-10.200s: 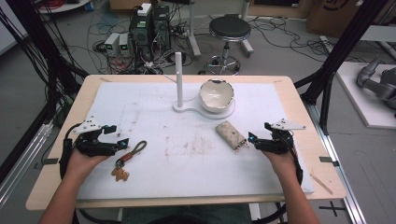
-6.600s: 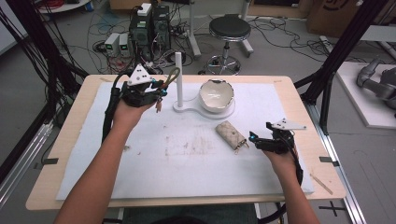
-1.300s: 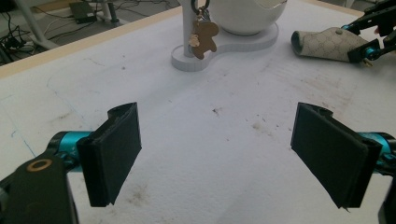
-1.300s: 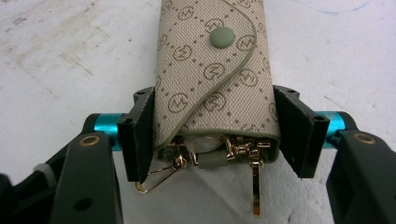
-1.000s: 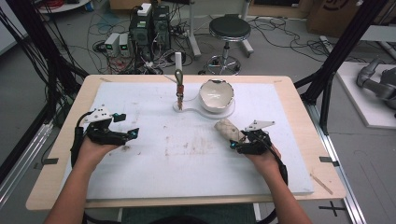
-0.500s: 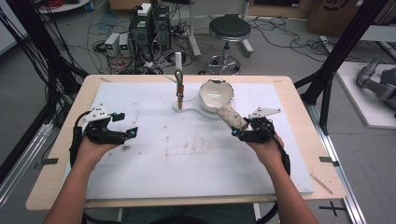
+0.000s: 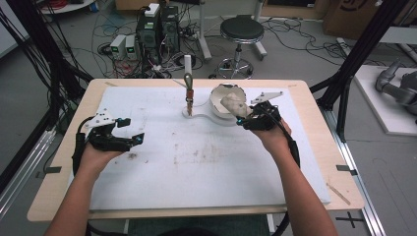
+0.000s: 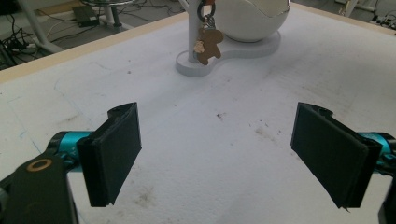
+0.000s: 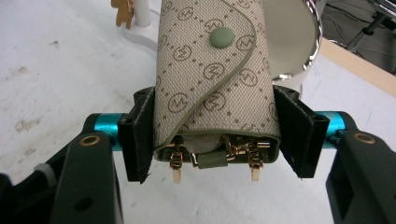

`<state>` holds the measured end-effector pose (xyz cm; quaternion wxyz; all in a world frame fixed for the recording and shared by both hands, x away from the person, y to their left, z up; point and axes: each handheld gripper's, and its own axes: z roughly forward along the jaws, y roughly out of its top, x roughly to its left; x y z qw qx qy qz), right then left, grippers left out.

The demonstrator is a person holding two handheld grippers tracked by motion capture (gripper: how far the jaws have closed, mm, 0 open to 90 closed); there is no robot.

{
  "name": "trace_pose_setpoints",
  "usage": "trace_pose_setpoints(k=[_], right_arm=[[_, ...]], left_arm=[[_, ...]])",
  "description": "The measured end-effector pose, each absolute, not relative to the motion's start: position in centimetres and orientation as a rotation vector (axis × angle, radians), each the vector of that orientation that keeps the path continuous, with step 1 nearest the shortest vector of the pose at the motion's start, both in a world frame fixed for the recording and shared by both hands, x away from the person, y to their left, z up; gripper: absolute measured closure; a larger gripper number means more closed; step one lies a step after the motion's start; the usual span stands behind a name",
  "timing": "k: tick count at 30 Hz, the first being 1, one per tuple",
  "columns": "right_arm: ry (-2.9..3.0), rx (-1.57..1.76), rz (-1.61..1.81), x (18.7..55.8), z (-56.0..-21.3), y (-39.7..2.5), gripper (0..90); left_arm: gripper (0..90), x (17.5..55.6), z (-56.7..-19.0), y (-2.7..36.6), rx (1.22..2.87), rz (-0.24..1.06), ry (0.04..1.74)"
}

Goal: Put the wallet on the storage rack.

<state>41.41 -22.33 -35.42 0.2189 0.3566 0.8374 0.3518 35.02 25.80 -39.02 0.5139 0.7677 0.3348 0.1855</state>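
A beige monogram key pouch (image 7: 232, 103) with a green snap (image 9: 222, 36) is held off the mat, right at the rim of the white bowl (image 7: 217, 94). My right gripper (image 7: 241, 117) is shut on the pouch's lower end, where gold clips (image 9: 176, 163) stick out. A keychain with a gingerbread charm (image 8: 208, 44) hangs on the white post (image 7: 187, 66) of the stand (image 7: 206, 118). At the left of the mat my left gripper (image 7: 132, 130) hovers open, its jaws wide apart (image 8: 219, 158) and holding nothing.
A stained white mat (image 7: 196, 162) covers the wooden table (image 7: 59, 187). The bowl (image 9: 289, 37) stands just behind the pouch in the right gripper view. Computers, cables and a stool (image 7: 241, 29) sit on the floor beyond the far edge.
My right gripper has lifted the pouch off the mat and carried it up and back to the bowl. Before that the left gripper hung the keychain on the post; it now holds still.
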Motion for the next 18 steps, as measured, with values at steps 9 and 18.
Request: trace_pose_setpoints(k=[9, 18], right_arm=[[2.316, 0.981, 0.933, 43.9, -34.5, -20.3, 36.7], [2.329, 0.999, 0.874, 45.4, -35.1, -19.2, 36.6]], left_arm=[[16.1, 35.0, -38.9, 25.9, 1.838, 0.447, 0.805], [16.1, 35.0, -39.0, 25.9, 1.837, 0.445, 0.808]])
